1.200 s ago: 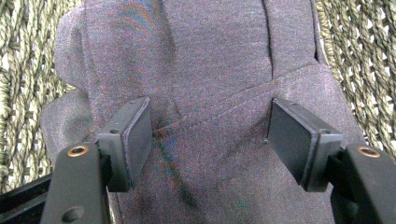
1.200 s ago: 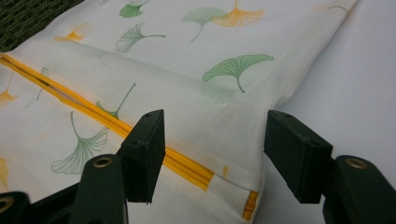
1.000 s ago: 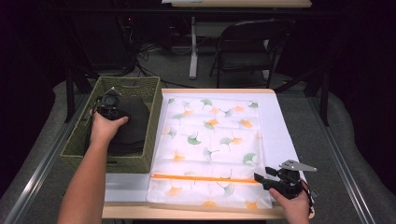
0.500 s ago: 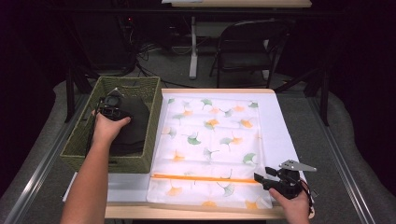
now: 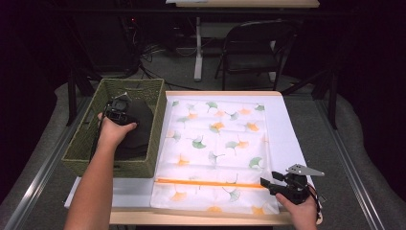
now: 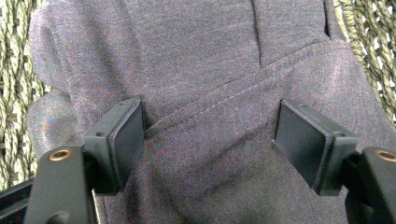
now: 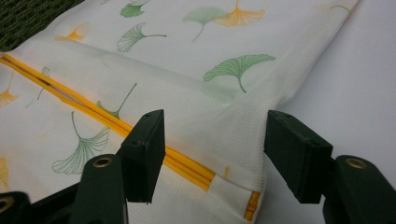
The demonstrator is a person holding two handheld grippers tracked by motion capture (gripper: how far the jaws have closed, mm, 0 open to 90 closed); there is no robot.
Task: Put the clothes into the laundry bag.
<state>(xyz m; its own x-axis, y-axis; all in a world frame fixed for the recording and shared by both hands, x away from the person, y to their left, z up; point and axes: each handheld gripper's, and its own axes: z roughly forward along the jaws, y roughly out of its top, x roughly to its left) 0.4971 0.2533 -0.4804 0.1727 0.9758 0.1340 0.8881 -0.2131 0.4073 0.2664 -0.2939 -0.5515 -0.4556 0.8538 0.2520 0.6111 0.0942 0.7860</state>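
Now the left gripper (image 5: 118,111), low in the woven green basket (image 5: 85,142), has just been opening its jaws over the dark grey folded garment (image 6: 205,93), readying a grasp. Rightward, the right gripper (image 7: 212,154) gapes around the leaf-printed mesh bag's (image 5: 218,143) orange-zippered corner (image 7: 219,175).

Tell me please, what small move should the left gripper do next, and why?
Probably close the jaws on the fold. The left gripper is down in the woven basket, and its jaws have just been opening. They now stand wide on either side of a raised fold of the dark grey garment without pinching it.
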